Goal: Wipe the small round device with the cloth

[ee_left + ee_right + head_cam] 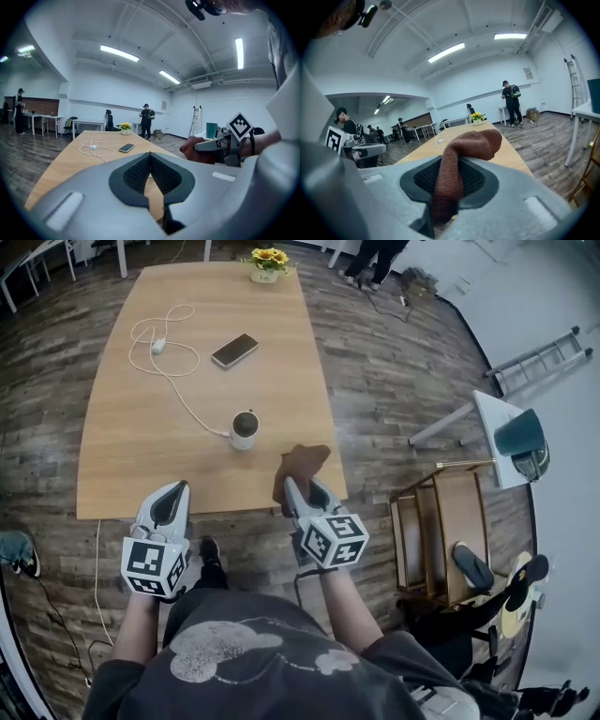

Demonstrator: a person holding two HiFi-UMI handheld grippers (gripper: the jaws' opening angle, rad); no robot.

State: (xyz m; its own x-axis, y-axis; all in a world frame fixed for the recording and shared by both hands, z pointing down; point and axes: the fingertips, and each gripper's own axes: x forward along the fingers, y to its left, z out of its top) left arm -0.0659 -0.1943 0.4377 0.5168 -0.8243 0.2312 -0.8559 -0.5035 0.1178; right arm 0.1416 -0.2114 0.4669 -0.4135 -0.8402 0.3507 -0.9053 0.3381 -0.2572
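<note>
- The right gripper [452, 166] has its jaws clamped on the brown cloth [472, 140], which bunches up near the small round device [245, 428], to its right.
- The left gripper [150, 157] has its jaws pressed together on nothing, nearer the person and left of the device.
- The device stands on the table [131, 451], and a phone [234, 350] lies beyond it.

Brown cloth [305, 463], pinched in jaws, hangs near the upright white round device [244, 429].

Cloth [457, 154] seen as brown coarse knit, matt; table [187, 446] as smooth pale wood; floor [394, 362] as dark worn planks; left gripper [150, 155] shell as matt grey plastic, pads [136, 176] blk, ribbed
</note>
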